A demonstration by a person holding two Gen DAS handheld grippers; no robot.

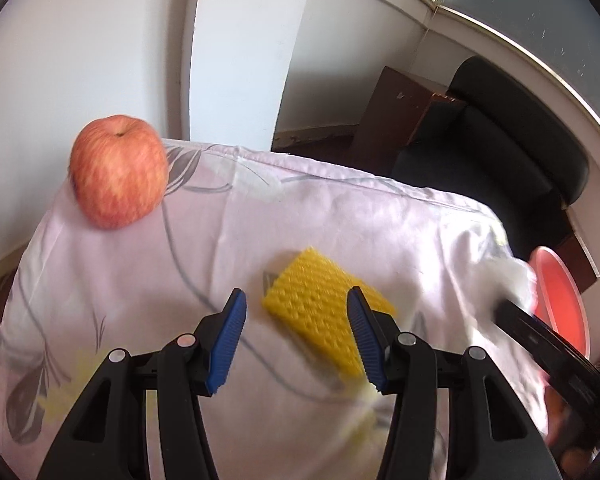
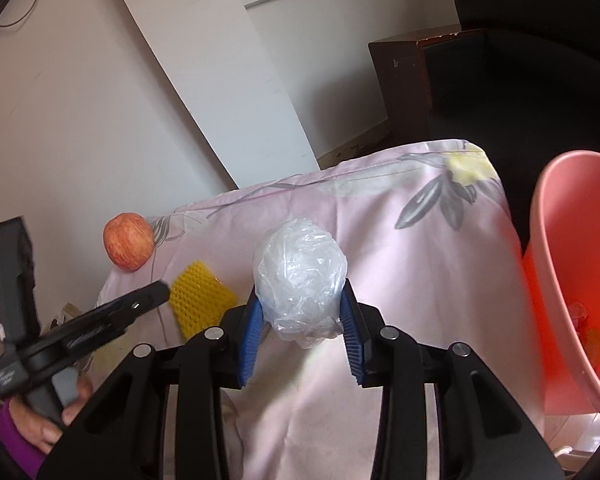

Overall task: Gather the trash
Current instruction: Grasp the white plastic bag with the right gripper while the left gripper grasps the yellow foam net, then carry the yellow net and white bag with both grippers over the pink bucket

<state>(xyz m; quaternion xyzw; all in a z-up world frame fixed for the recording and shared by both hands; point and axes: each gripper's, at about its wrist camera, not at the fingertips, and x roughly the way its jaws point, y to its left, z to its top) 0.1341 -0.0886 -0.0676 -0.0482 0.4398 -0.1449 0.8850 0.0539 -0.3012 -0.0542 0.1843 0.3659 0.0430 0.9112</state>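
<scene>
Right hand-held gripper (image 2: 302, 322): its blue pads (image 2: 252, 334) press on both sides of a ball of clear crumpled plastic (image 2: 300, 276). The jaws are partly shut around it.
Plastic ball: it sits between the pads of the right hand-held gripper, over the pink cloth (image 2: 400, 248). It looks big and puffy.
Left hand-held gripper (image 1: 296, 336): its jaws stand wide apart. It holds nothing. One blue pad (image 1: 364, 336) is in front of the edge of the yellow foam net (image 1: 320, 300); the other pad is apart from it.
Yellow foam net: it lies flat on the pink cloth, near the middle, with the left hand-held gripper above it. In the right wrist view it lies between the apple (image 2: 129, 246) and the plastic ball.
Apple: red and round, it sits upright at the far corner of the cloth, near the white wall. It is well apart from both grippers.
Pink bin (image 2: 568, 280): it stands at the side of the table, just beside the cloth's edge. It is tilted in the view, and something small lies inside.
Cloth: pink with grey leaves and yellow flowers, it covers the table.
Person: a hand (image 2: 44, 412) with a purple sleeve (image 2: 14, 444) holds the left hand-held gripper's handle.
</scene>
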